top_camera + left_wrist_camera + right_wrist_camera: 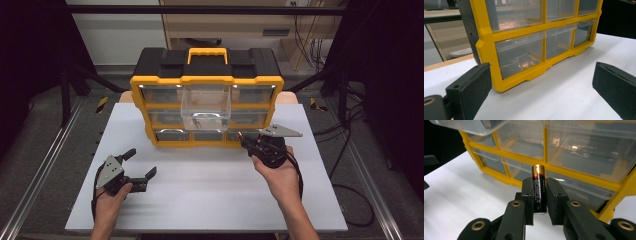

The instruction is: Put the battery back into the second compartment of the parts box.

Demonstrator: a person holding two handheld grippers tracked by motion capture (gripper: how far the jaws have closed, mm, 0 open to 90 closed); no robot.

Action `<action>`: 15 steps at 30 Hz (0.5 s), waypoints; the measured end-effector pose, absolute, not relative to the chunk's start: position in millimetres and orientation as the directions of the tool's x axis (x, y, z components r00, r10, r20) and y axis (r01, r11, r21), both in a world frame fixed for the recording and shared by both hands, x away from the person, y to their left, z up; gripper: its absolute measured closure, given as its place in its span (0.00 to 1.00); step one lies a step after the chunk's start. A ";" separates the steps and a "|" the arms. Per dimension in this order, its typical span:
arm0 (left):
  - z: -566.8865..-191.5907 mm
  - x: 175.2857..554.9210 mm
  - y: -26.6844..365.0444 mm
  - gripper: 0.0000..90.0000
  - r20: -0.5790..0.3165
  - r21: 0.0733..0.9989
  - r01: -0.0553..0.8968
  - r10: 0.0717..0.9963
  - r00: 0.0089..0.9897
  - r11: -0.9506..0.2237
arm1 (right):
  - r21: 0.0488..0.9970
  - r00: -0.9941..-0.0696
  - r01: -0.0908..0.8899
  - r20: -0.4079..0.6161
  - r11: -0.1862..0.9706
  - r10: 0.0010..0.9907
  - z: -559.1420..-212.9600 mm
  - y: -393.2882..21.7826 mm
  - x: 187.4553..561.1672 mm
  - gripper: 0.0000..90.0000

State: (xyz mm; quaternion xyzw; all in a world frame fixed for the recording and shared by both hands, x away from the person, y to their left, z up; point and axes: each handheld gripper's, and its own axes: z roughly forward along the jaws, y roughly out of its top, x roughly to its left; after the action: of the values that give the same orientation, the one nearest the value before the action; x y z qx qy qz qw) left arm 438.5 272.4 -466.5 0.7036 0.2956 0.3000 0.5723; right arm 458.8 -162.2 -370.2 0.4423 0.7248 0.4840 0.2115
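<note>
A yellow and black drawer organizer (206,80) stands at the back of the white table (210,185). Its clear top middle drawer (206,105) is pulled out toward me. My right gripper (246,142) hovers in front of the organizer's lower right drawers, shut on a black and copper battery (539,188) that stands upright between the pads. Off to the left, my left gripper (140,162) rests low over the table, jaws wide apart and empty. In the left gripper view the organizer (534,37) rises just ahead of the pads (471,87).
Several clear drawers fill the organizer's front, with small items dimly showing inside some. Bare white tabletop lies between the two hands. Black frame rails and cables run along both sides of the table.
</note>
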 end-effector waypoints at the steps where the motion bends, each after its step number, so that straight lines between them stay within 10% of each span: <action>1: -466.5 438.5 272.3 0.02 0.084 0.983 0.073 0.759 0.646 -0.171 | 0.890 -0.519 0.434 0.120 0.140 0.846 -369.1 -162.7 458.7 0.85; 15: -466.4 438.5 272.5 0.02 0.083 0.983 0.072 0.760 0.645 -0.169 | 0.909 -0.518 0.398 0.113 0.123 0.848 -347.2 -167.7 456.0 0.85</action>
State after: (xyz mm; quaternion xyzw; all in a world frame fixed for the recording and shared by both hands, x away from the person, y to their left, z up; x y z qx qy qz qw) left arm 438.5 272.5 -466.4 0.7031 0.2959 0.3000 0.5728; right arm 456.0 -167.7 -347.2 0.4359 0.7146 0.4985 0.2253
